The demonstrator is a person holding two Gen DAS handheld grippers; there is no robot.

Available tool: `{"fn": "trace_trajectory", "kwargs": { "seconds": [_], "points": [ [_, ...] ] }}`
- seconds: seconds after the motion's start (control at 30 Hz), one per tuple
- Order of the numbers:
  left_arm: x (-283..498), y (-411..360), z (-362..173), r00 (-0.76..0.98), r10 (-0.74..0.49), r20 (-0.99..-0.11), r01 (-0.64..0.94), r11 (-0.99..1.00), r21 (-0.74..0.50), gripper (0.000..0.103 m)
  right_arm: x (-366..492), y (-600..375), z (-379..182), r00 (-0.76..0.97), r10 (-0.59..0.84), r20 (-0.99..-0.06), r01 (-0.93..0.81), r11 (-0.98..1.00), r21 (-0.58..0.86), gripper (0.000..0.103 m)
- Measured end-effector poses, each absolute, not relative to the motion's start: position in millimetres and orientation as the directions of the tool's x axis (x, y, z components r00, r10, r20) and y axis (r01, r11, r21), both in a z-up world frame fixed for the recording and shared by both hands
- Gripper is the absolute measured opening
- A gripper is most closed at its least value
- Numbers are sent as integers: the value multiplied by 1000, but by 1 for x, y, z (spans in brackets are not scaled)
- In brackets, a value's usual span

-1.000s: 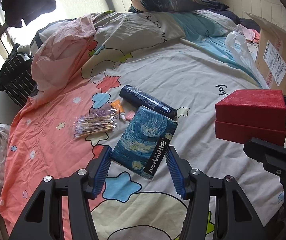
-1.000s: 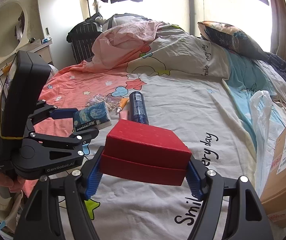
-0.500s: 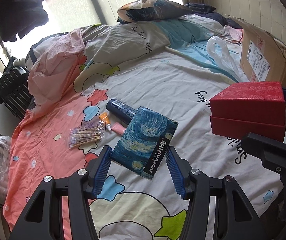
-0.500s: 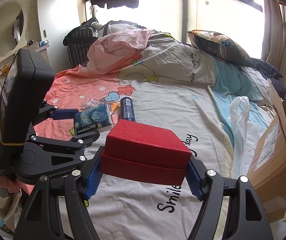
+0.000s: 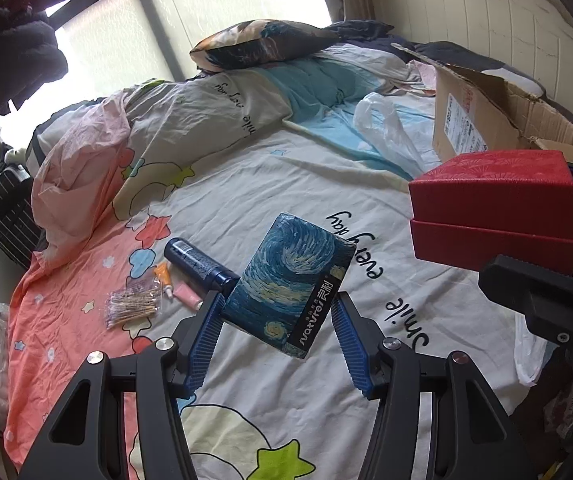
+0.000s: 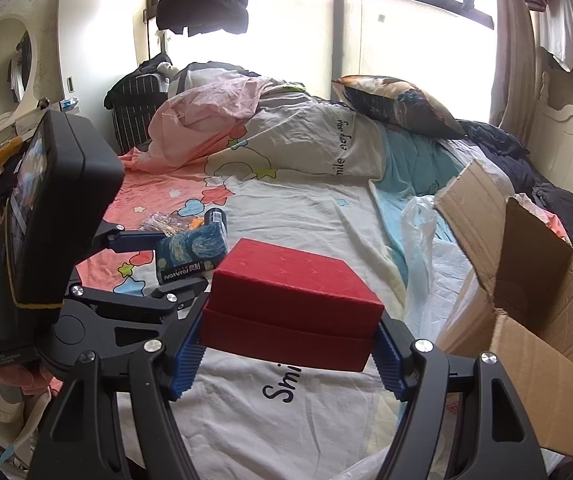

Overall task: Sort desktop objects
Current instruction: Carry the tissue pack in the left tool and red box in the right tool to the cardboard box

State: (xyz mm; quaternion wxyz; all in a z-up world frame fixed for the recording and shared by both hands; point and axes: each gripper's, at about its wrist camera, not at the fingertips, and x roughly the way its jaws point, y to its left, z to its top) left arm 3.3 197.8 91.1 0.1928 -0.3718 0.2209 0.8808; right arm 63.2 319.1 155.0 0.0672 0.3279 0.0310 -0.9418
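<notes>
My left gripper (image 5: 276, 312) is shut on a blue starry-night tissue pack (image 5: 290, 280) and holds it above the bed; the pack also shows in the right wrist view (image 6: 190, 254). My right gripper (image 6: 286, 344) is shut on a red gift box (image 6: 290, 296), also seen at the right of the left wrist view (image 5: 494, 208), raised next to an open cardboard box (image 6: 526, 320). On the bedsheet lie a dark blue spray can (image 5: 196, 260), a packet of cotton swabs (image 5: 132, 306), a small orange tube (image 5: 163, 282) and a pink item (image 5: 187, 295).
The cardboard box (image 5: 486, 116) stands at the right of the bed, with a white plastic bag (image 5: 386, 132) beside it. A crumpled duvet (image 5: 126, 140) and a pillow (image 5: 262, 46) lie at the far side. A striped suitcase (image 5: 4, 208) stands left of the bed.
Both grippers have lifted and swung right with their loads. The items on the sheet now sit farther off to the left, and the cardboard box has come closer on the right.
</notes>
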Motion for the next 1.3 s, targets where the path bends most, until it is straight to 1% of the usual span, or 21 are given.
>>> {"fn": "trace_trajectory", "kwargs": {
  "seconds": [0.37, 0.7, 0.97, 1.3],
  "points": [
    [29, 263, 122, -651, 270, -709, -594, -764, 254, 57, 88, 365, 181, -817, -32, -576, 50, -999, -14, 69],
    [39, 300, 141, -642, 323, -695, -638, -728, 251, 57, 105, 408, 195, -832, 44, -554, -37, -999, -24, 69],
    [44, 326, 152, -629, 364, -687, -671, -701, 243, 57, 104, 434, 195, -824, 83, -561, -88, -996, -19, 69],
    [30, 362, 150, -596, 379, -708, -700, -677, 227, 57, 103, 467, 196, -812, 147, -565, -153, -988, -37, 69]
  ]
}}
